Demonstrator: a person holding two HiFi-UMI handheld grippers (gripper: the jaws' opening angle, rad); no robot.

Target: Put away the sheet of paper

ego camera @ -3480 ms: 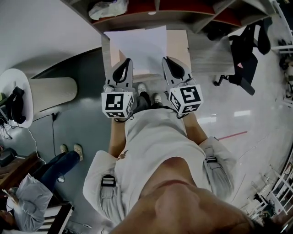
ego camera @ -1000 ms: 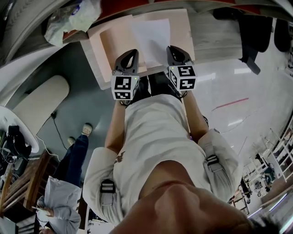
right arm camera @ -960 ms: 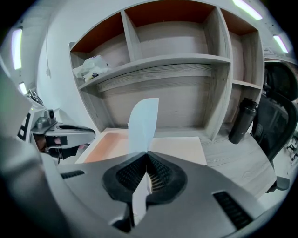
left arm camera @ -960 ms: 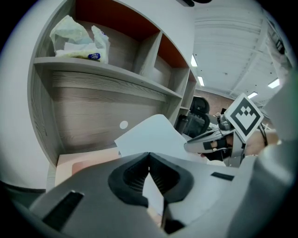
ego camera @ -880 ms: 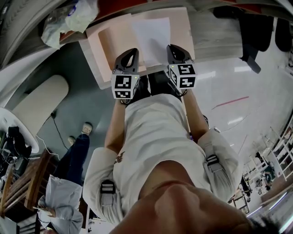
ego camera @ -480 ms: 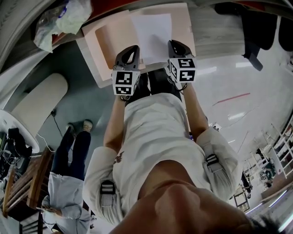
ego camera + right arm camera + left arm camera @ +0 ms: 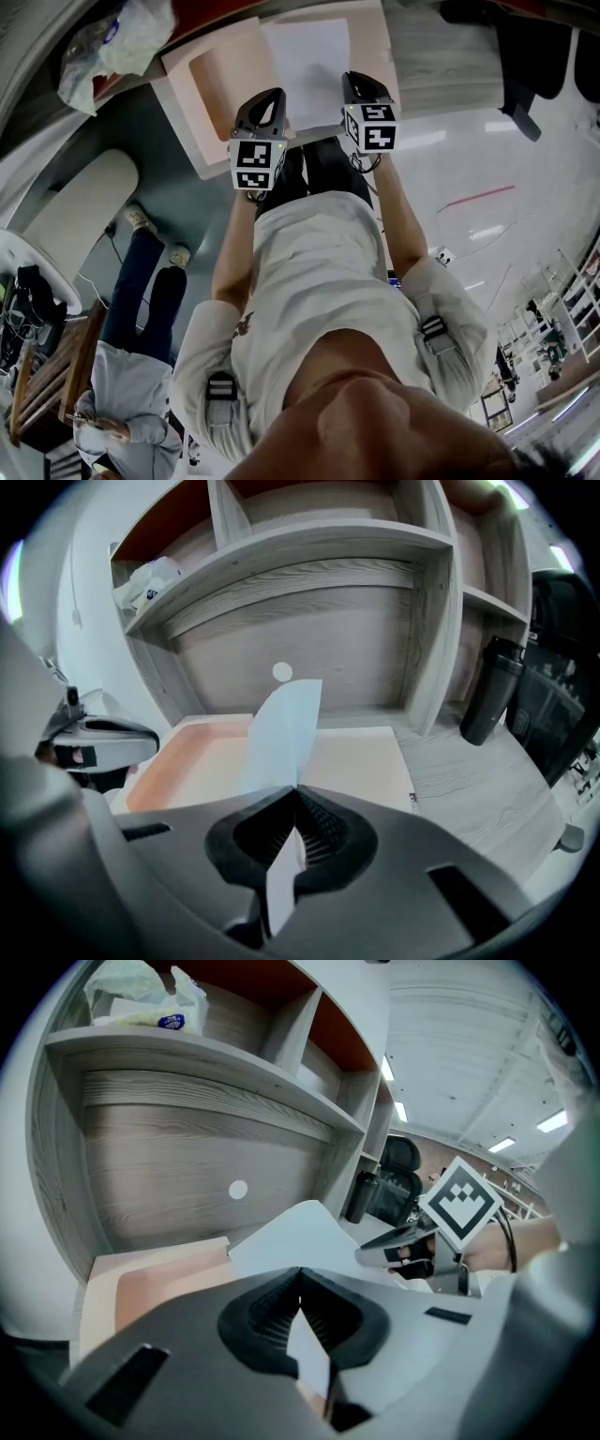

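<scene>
Since our left claw and right claw each pinch the near edge of the sheet of paper above the peach tray, we should lower both evenly, then release together.

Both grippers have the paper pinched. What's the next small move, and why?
Likely lower the sheet of paper toward the pink tray: left gripper and right gripper both pinch its near edge, and it seems held above the tray, not lying flat.
</scene>
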